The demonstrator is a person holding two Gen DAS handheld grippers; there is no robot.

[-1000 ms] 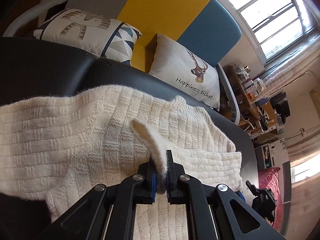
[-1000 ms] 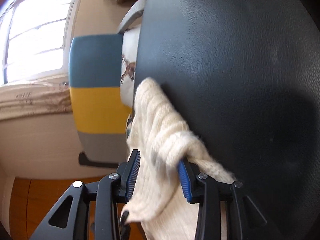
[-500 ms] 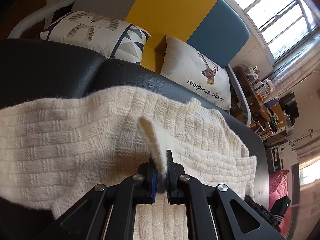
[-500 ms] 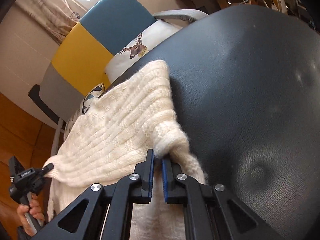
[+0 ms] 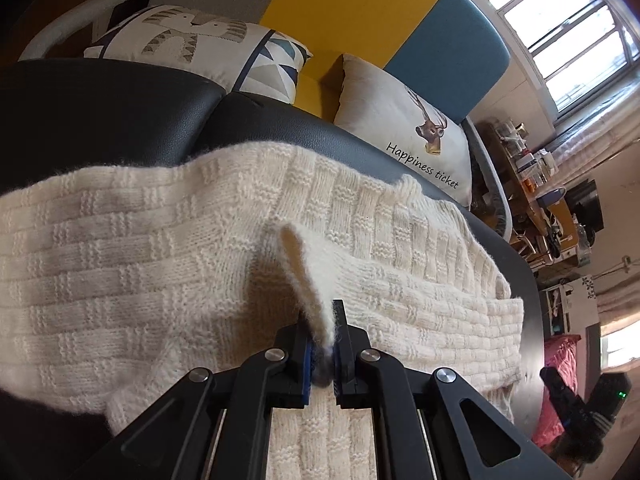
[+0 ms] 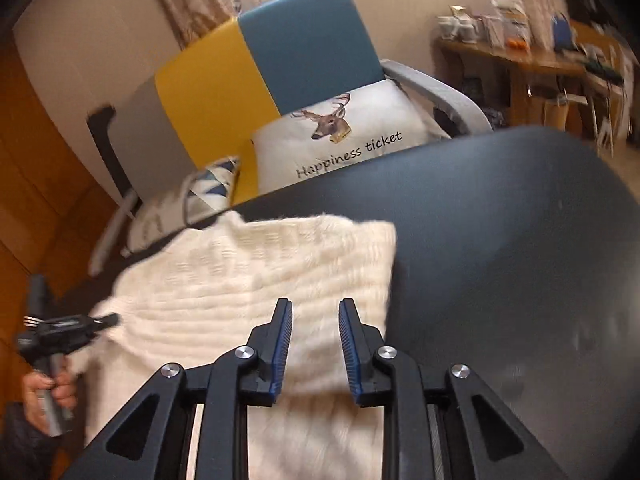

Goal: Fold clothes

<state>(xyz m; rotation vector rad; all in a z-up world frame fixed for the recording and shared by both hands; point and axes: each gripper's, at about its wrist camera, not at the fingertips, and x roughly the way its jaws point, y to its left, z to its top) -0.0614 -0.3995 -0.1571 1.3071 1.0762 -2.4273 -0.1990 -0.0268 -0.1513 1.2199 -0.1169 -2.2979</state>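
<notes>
The cream basket-weave knitted sweater (image 5: 168,264) lay spread across the black leather cushioned surface (image 5: 100,120), filling the middle and lower left of the left wrist view and the lower centre of the right wrist view. The left gripper (image 5: 322,344), at the bottom centre of its view, was clamped on a raised fold of the knit that stood up between its blue-padded fingers (image 5: 306,356), the jaws pinched almost together. The right gripper (image 6: 315,344), at the bottom centre of its own view, hung above the sweater's folded right-hand part with its jaws opening; nothing was between its blue ribbed pads (image 6: 282,344), and the wool showed through the gap below them. In the right wrist view the left gripper appeared at the left edge, held in a hand (image 6: 44,392), its tip at the sweater's left edge. Behind the black surface stood a chair with grey, yellow and blue back panels (image 6: 280,52), bearing a white pillow with a deer print and the words "Happiness ticket" (image 6: 344,136) and a white pillow with a blue triangle pattern (image 5: 208,44). A cluttered wooden desk (image 6: 532,60) was at the upper right of the right wrist view.
</notes>
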